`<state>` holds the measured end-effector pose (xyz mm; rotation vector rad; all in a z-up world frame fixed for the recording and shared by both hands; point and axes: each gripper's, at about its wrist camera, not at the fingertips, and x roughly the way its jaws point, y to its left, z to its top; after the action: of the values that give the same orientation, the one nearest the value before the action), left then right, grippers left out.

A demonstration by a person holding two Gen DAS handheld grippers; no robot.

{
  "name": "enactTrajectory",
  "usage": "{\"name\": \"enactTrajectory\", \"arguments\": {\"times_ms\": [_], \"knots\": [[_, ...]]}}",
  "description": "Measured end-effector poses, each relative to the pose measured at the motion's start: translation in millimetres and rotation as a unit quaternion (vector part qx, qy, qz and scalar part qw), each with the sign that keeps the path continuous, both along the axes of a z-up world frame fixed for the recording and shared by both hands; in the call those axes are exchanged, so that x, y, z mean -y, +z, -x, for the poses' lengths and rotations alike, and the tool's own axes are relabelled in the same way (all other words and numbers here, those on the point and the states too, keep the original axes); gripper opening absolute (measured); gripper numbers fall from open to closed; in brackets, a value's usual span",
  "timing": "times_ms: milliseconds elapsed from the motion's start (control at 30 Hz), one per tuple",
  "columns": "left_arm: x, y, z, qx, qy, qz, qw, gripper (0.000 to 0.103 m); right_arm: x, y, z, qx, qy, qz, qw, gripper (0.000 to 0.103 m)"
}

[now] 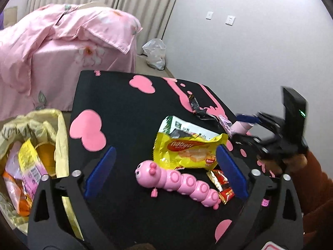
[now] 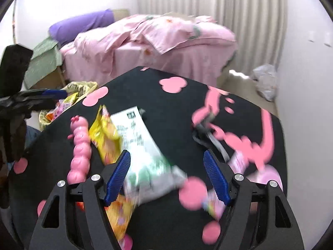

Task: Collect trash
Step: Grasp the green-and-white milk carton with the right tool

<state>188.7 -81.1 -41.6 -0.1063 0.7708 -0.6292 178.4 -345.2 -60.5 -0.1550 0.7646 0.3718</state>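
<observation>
My left hand-held gripper [image 1: 166, 173] stands wide apart, empty, over the yellow wafer wrapper [image 1: 187, 150] on the surface [image 1: 124, 104]. Risk: pads catch the pink caterpillar toy [image 1: 179, 182] touching it. Right hand-held gripper [image 2: 168, 177] apart over the white packet [image 2: 145, 152].

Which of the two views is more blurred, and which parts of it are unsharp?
Right wrist view: motion blur smears the white-green packet and the pink patches of the table cover. Left wrist view: mostly sharp; the yellow wafer wrapper is readable, only the right gripper at the edge is blurred.
</observation>
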Motion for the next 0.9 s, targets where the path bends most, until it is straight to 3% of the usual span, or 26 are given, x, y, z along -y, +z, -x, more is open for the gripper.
{"name": "enactTrajectory", "arguments": {"times_ms": [167,433,500,633,800,900], "knots": [[-20,-8,-2,-0.010,0.026,0.011,0.9995,0.094,-38,-10,-39,-0.056,0.082,0.020,0.995,0.069],[-37,-18,-1,-0.014,0.054,-0.001,0.9984,0.094,-94,-24,-56,-0.070,0.135,0.102,0.983,0.068],[-39,-20,-2,-0.019,0.054,0.000,0.9983,0.094,-94,-25,-66,-0.089,0.126,0.092,0.984,0.054],[-40,-26,-5,-0.032,0.051,0.001,0.9982,0.094,-75,-12,-67,-0.084,0.079,0.039,0.993,0.053],[-39,-29,-19,-0.038,0.054,0.003,0.9978,0.094,-29,19,-33,-0.026,-0.001,-0.033,0.999,0.053],[-33,-29,-31,-0.032,0.051,-0.007,0.9982,0.094,-6,29,-13,-0.006,-0.040,-0.049,0.998,0.054]]}}
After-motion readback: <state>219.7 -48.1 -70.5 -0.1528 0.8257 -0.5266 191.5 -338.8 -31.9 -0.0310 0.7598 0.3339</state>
